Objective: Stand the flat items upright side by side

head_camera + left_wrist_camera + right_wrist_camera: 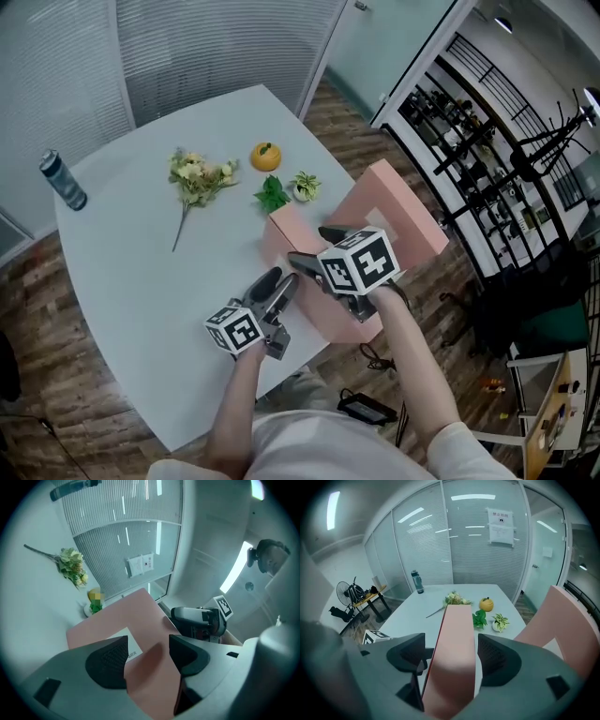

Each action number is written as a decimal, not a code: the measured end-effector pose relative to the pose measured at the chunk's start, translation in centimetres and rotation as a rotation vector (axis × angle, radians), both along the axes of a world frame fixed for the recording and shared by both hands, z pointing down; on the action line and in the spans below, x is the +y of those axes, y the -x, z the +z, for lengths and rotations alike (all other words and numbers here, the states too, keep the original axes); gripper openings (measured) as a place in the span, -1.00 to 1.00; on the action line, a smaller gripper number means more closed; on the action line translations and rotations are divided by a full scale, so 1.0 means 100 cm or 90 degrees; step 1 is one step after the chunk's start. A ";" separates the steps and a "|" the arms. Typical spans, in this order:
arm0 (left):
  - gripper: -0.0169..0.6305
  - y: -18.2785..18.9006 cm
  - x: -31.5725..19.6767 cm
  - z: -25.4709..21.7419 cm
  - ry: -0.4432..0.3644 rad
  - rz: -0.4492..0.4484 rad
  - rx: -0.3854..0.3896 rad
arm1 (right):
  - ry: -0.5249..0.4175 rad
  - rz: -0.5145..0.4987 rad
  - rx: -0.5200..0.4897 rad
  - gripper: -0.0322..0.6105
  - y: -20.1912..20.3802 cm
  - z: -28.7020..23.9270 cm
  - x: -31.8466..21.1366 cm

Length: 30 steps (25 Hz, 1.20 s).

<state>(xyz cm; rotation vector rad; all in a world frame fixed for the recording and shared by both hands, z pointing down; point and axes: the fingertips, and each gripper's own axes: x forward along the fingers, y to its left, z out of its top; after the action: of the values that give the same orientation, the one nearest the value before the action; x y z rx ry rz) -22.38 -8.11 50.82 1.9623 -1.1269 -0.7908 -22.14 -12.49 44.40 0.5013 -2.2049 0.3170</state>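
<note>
A pink flat box (287, 234) stands on its long edge near the white table's right side. My right gripper (314, 246) straddles its top from above. In the right gripper view the narrow pink edge (457, 639) runs between the jaws of the right gripper (452, 656), which is open with a gap at each pad. My left gripper (278, 281) meets the box's near end. Its pads close on pink card (150, 677) in the left gripper (147, 656). A second, larger pink box (412, 220) with a white label leans tilted just right of the first.
On the table (141, 272) lie a flower bunch (197, 176), an orange (266, 157), a leafy sprig (274, 195) and a small potted plant (305, 186). A bottle (63, 180) stands at the far left. The table edge and wooden floor are close to the right.
</note>
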 end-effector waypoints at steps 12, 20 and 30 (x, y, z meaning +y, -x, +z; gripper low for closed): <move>-0.12 -0.021 -0.010 0.003 0.003 0.028 -0.002 | -0.028 0.005 0.157 0.12 -0.002 0.042 -0.012; -0.12 -0.022 -0.014 0.005 0.008 0.022 0.010 | -0.020 0.012 0.148 0.11 -0.005 0.043 -0.016; -0.12 -0.023 -0.015 -0.011 -0.004 0.019 -0.008 | -0.043 0.025 0.101 0.10 -0.009 0.024 -0.017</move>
<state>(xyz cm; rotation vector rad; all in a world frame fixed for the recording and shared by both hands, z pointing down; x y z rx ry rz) -20.04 -9.59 49.68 1.9877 -1.1010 -0.7678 -21.26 -14.18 46.78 0.5867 -2.0584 0.2158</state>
